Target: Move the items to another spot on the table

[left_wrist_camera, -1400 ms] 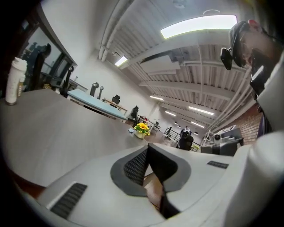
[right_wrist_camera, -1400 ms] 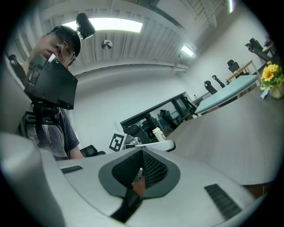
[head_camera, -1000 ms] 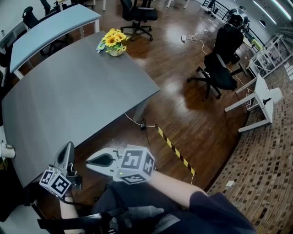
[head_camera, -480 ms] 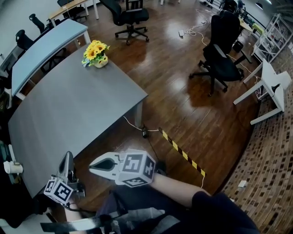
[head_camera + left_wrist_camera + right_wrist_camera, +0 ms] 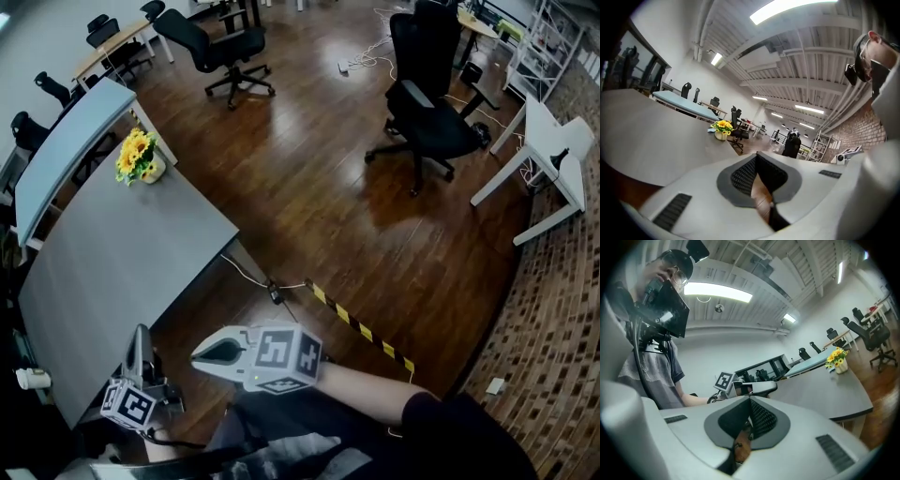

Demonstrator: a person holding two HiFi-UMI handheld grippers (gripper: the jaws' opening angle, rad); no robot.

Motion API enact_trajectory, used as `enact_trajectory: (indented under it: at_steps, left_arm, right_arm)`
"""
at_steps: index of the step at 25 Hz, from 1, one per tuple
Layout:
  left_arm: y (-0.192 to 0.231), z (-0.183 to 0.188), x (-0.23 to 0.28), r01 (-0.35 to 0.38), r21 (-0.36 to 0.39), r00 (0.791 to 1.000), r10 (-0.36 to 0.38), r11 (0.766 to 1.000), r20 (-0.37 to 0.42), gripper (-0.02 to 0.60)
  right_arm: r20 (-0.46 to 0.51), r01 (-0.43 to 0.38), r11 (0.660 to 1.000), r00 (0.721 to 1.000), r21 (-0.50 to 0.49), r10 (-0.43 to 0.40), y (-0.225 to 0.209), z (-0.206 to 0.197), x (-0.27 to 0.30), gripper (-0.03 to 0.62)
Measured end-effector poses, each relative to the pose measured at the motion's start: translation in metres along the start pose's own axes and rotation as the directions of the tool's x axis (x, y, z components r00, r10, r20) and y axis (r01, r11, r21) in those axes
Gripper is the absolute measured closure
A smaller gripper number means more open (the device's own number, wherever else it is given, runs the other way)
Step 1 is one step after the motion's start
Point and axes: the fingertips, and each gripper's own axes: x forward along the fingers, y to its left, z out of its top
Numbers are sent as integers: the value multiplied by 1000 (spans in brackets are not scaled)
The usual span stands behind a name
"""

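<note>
**Jaws shut and empty; desk sliding left in view**

Left gripper (image 5: 141, 334) and right gripper (image 5: 201, 354) are held low, off the near edge of the grey curved desk (image 5: 112, 272). Both sets of jaws are closed tight with nothing between them. Over the last second the desk has drifted left in the head view, with more brown plank floor (image 5: 337, 216) showing. The yellow sunflowers in a small pale pot (image 5: 139, 157) stand at the desk's far corner, well apart from both grippers. Likely the person is repositioning; no pickup has begun.
</note>
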Motion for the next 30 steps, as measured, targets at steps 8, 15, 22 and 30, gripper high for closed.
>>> enact_trajectory:
  at_steps: [8, 15, 22, 30]
  left_arm:
    - [-42, -13, 39, -13, 118, 997, 22, 993, -71, 568]
    - [-48, -16, 97, 45, 98, 995, -35, 994, -97, 568]
    - [-57, -20, 203, 182, 17, 975, -178, 983, -132, 568]
    - [-74, -12, 287, 311, 61, 941, -298, 948, -161, 568]
  right_arm:
    - [17, -37, 999, 999, 26, 36, -22, 6, -39, 611]
    - [3, 47, 999, 999, 22, -47, -68, 20, -65, 612]
    - [-28, 239, 971, 971, 14, -238, -142, 48, -103, 612]
    - [-44, 361, 932, 931, -17, -362, -206, 71, -122, 611]
